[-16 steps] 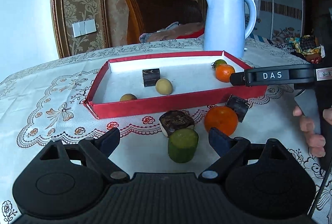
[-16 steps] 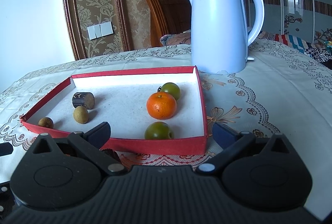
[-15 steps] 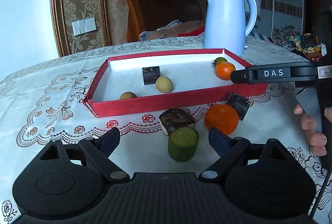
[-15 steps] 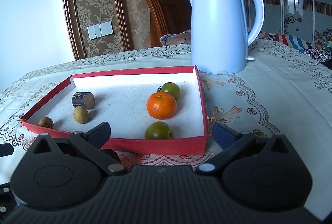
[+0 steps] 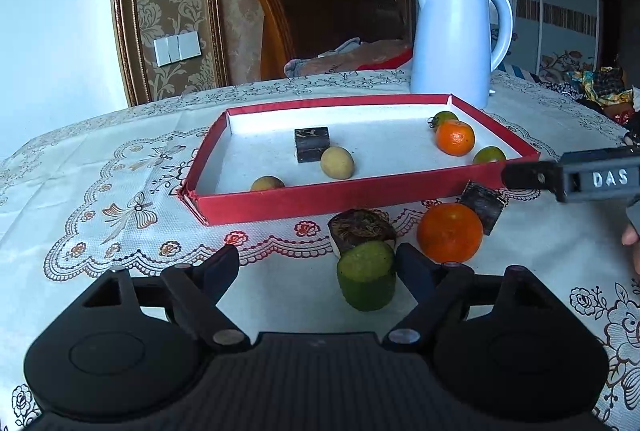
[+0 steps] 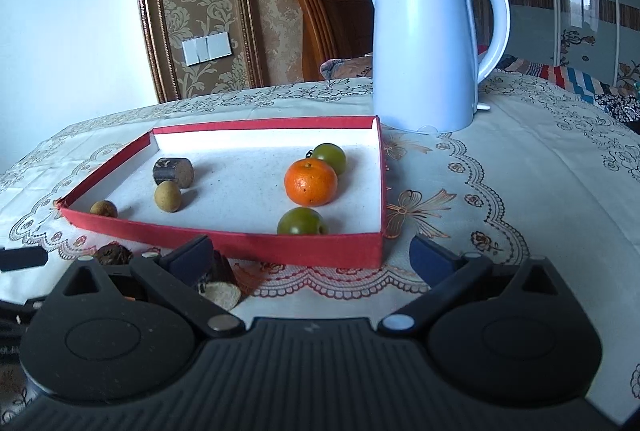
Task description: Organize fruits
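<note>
both tongs are gaping, gripping nothing. left gripper is facing a green cylinder and tangerine outside the red tray; right gripper is seeing only the tray's fruit.

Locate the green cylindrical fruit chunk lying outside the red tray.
In the left wrist view, the green cylindrical fruit chunk stands on the lace tablecloth by the open left gripper's right finger, just before a dark brown chunk.
</note>
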Available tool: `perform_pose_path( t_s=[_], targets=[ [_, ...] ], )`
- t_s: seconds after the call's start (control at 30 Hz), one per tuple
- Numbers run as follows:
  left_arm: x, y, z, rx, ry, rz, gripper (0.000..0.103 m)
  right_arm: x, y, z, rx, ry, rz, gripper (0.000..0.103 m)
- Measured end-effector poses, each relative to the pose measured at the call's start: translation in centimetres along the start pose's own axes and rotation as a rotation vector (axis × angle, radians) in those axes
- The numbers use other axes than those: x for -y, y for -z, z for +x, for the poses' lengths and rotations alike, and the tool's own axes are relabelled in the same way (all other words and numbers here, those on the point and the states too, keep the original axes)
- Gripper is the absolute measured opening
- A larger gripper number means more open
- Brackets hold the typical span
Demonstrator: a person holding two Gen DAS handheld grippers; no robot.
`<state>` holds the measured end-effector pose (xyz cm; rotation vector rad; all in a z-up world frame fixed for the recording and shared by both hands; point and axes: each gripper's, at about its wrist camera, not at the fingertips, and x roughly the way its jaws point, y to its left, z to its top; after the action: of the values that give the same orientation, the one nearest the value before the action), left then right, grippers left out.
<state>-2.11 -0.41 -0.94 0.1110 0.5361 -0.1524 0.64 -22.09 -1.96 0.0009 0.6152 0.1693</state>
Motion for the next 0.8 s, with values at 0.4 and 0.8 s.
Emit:
perform_pose_path(
  t_s=[0.4,0.8],
  targets=[
    [0.6,0.1,0.3,-0.025,0.005,0.054,0.087,-4.1,1.4,-2.0,0.038,-0.025,-0.268,0.103],
    [0.4,0.1,0.6,-0.038,0.007,0.043,0.087,-4.8,1.0,-0.6,-0.013,0.023,-0.280,0.103]
  ],
)
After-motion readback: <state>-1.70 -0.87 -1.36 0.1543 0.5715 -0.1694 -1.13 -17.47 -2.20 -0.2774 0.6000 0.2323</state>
